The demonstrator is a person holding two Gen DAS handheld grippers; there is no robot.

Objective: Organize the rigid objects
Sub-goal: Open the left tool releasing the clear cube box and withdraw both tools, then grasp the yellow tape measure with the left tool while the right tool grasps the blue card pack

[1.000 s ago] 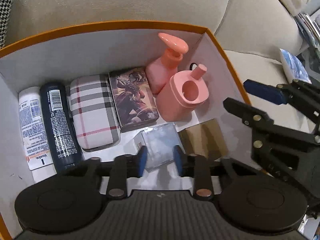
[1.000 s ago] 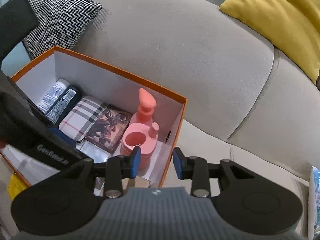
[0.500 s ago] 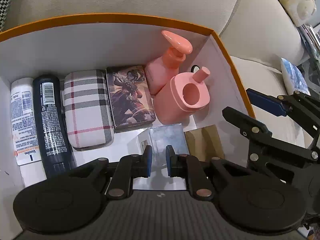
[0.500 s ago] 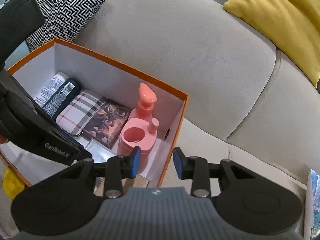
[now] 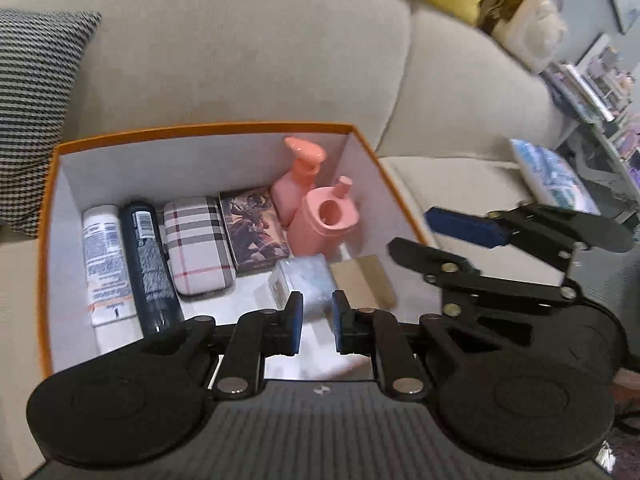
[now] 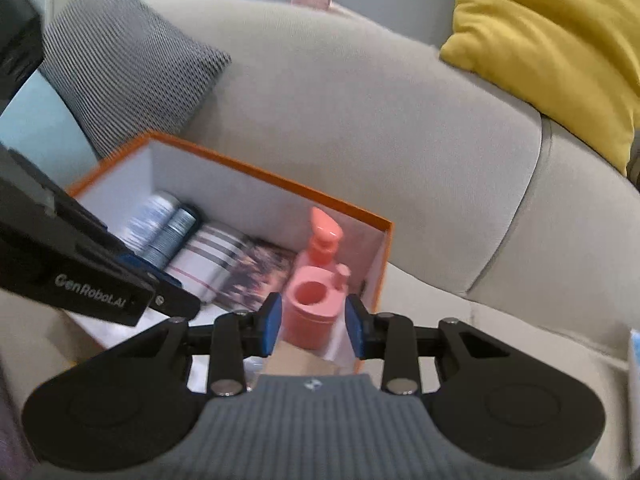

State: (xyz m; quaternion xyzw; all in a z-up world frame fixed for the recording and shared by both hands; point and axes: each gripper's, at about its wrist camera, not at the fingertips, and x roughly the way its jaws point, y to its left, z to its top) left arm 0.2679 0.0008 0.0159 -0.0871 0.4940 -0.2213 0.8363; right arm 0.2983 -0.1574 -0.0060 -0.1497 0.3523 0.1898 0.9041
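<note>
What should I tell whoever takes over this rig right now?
Left gripper: empty, jaws narrowly apart, above the orange box.
Right gripper: empty, jaws closing, beside the box.
Boxed: white tube, dark tube, plaid case, picture tin, pink pump bottle, pink container, clear packet, tan box.
Left: blue-white pack lies on the sofa; possibly next.

a beige sofa carries an orange box and houndstooth cushion
</note>
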